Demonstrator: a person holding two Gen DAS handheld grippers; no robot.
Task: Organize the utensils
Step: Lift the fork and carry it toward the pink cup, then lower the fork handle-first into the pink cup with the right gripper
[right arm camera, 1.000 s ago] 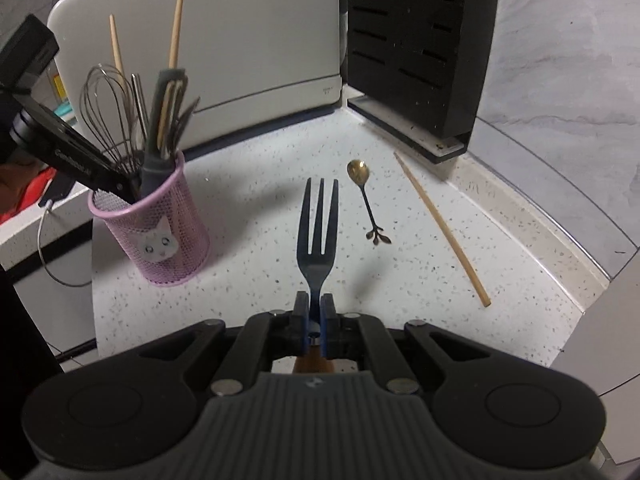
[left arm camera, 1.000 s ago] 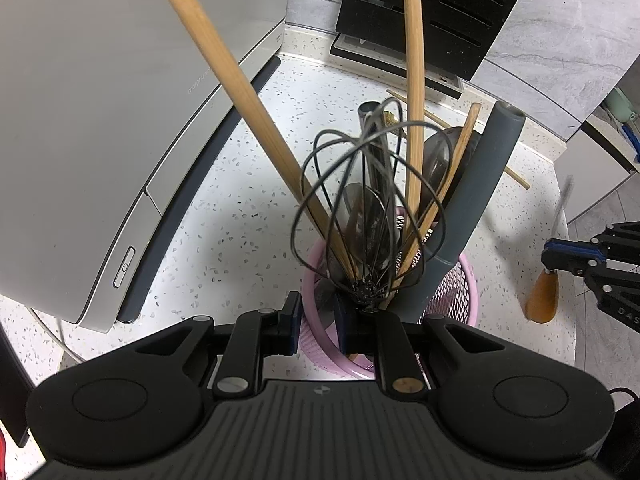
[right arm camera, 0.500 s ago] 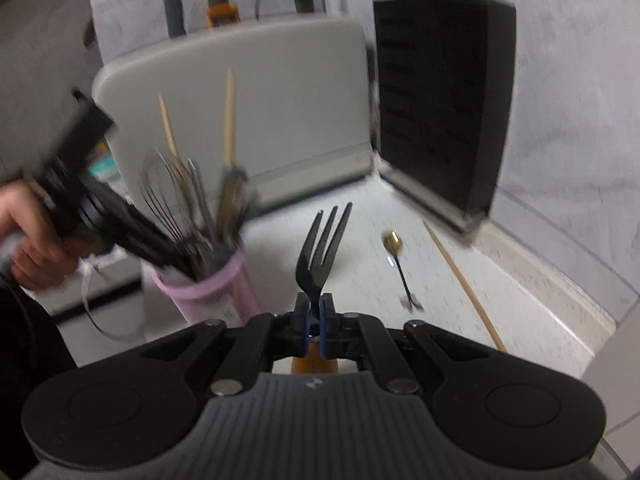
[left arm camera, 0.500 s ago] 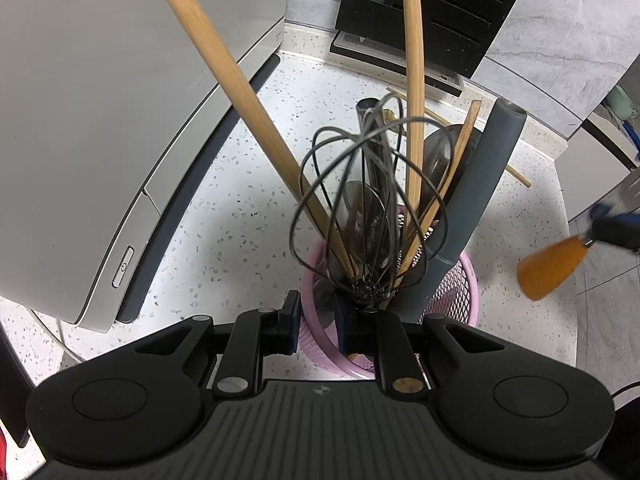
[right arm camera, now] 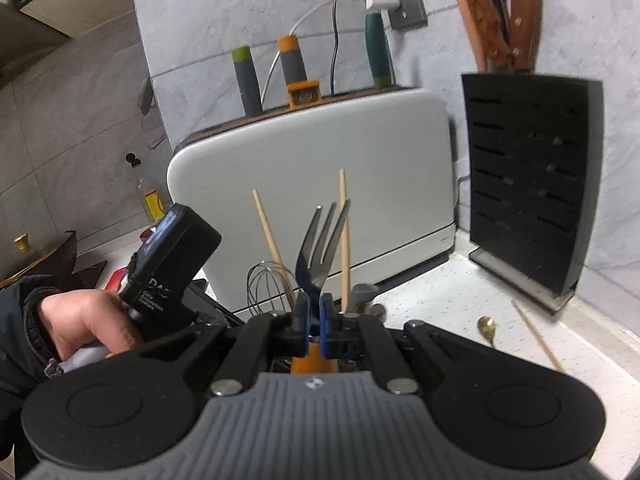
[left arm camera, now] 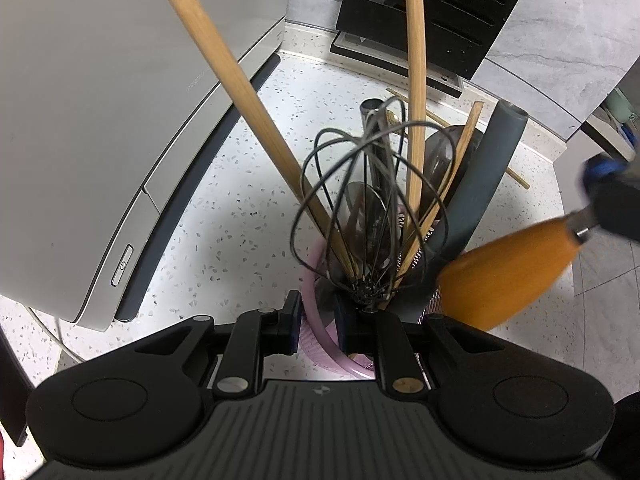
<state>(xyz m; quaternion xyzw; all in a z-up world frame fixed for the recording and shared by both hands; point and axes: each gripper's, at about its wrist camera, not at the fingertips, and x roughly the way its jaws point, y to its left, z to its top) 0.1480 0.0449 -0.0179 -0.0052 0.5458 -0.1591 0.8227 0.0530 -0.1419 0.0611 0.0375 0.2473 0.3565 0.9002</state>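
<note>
right claw [right arm camera: 313,322] clamped on fork [right arm camera: 320,240], tines up, handle toward cup | left claw [left arm camera: 316,316] pinches pink cup [left arm camera: 316,280] rim at 6 o'clock, steadying it

The left wrist camera looks steeply down along its fingers, very near the pink holder [left arm camera: 316,312] and whisk [left arm camera: 372,204], over the speckled counter [left arm camera: 224,208]. The right wrist camera faces more level toward the back wall, past the fork [right arm camera: 320,248]. Both views share the whisk [right arm camera: 266,284], grey appliance [left arm camera: 100,92] [right arm camera: 320,168] and black knife block [left arm camera: 440,8] [right arm camera: 528,176].
</note>
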